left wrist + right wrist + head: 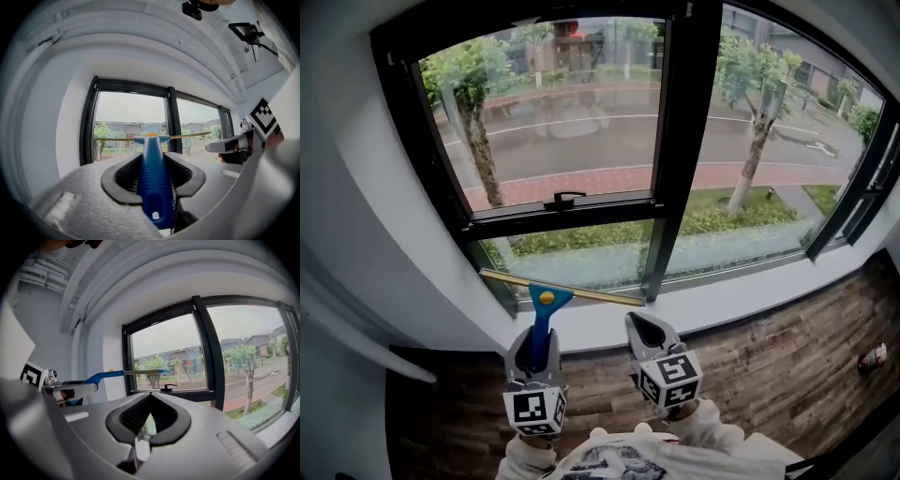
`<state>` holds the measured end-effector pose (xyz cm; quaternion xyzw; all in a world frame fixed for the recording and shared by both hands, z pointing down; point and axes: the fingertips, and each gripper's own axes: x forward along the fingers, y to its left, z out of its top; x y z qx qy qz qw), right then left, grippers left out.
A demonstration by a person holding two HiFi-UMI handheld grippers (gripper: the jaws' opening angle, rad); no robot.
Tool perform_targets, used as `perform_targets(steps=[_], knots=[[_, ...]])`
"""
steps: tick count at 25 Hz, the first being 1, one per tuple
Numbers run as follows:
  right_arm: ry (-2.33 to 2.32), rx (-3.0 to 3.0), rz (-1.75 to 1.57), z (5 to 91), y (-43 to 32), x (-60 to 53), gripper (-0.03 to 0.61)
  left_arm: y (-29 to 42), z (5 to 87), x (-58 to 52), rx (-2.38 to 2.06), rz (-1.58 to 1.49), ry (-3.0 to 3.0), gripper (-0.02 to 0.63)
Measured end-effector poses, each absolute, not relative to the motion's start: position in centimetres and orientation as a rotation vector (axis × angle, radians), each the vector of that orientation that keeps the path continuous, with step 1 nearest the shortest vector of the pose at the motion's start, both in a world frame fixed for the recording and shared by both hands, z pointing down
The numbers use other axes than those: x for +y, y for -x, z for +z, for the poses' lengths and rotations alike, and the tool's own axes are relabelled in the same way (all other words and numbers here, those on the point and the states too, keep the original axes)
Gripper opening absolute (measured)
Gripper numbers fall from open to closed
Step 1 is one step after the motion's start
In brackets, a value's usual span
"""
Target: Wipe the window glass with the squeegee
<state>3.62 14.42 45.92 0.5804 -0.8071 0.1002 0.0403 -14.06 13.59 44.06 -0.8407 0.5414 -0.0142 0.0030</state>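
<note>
The squeegee (546, 302) has a blue handle, an orange dot and a long yellowish blade. Its blade lies across the bottom edge of the small lower left window pane (581, 251). My left gripper (533, 349) is shut on the blue handle, which runs straight out between its jaws in the left gripper view, where the squeegee (153, 168) fills the left gripper (153, 183). My right gripper (645, 330) hovers just right of it below the sill, shut with nothing in it. In the right gripper view the right gripper (142, 436) faces the window, with the squeegee (133, 373) at its left.
Black frames split the window; a black latch handle (564, 200) sits on the bar above the lower pane. A white sill (731, 302) runs under the glass, with wooden flooring (787, 361) below. A small object (872, 357) lies at far right. A sash (855, 202) stands open at right.
</note>
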Motion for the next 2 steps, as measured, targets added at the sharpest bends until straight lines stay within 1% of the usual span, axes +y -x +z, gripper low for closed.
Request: perform_targets(steps=[2], knots=[[-1.779,-2.474,0.301,45.6,-3.42,14.48,0.005,14.29,43.87,13.64,1.702,-0.039,2.635,0.144]])
